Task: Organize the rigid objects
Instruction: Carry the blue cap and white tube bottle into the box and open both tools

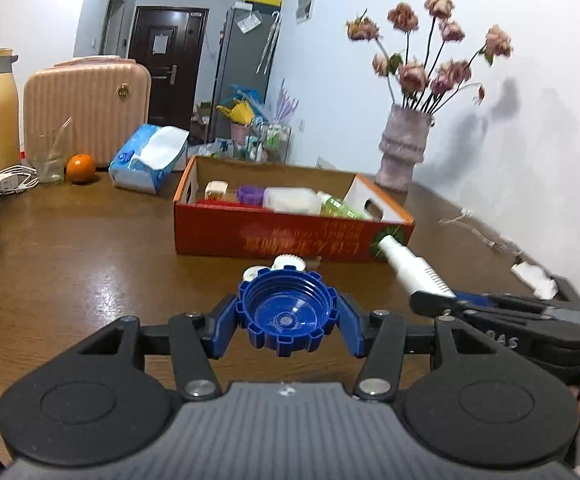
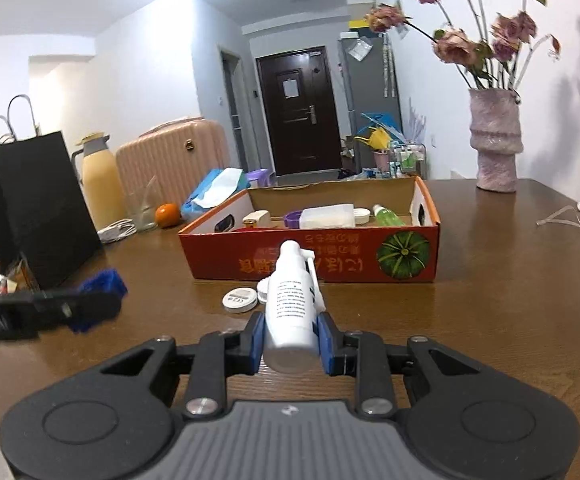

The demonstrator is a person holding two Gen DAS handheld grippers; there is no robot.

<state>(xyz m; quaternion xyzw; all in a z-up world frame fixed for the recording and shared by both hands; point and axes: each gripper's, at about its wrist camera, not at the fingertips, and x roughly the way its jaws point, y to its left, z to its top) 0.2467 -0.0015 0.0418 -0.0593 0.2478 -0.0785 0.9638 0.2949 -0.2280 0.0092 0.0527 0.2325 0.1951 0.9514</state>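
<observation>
Rigid objects are mid-carry: we pinch a blue cap (image 1: 288, 316) in the left gripper (image 1: 288, 322) and a white spray bottle (image 2: 290, 304) in the right gripper (image 2: 290, 342), both near the far cardboard box (image 2: 318, 256), so next we likely lift over its wall.

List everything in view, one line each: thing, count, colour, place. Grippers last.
cardboard box: 1, red-orange, table centre
items in box: several, mixed, inside
round timer: 1, white, before box
vase of flowers: 1, pink, far right
orange: 1, left
tissue pack: 1, blue
suitcase: 1, pink
flask: 1, yellow
glass: 1, clear
paper bags: 2, black
blue cap: 1, in left gripper
spray bottle: 1, white, in right gripper
</observation>
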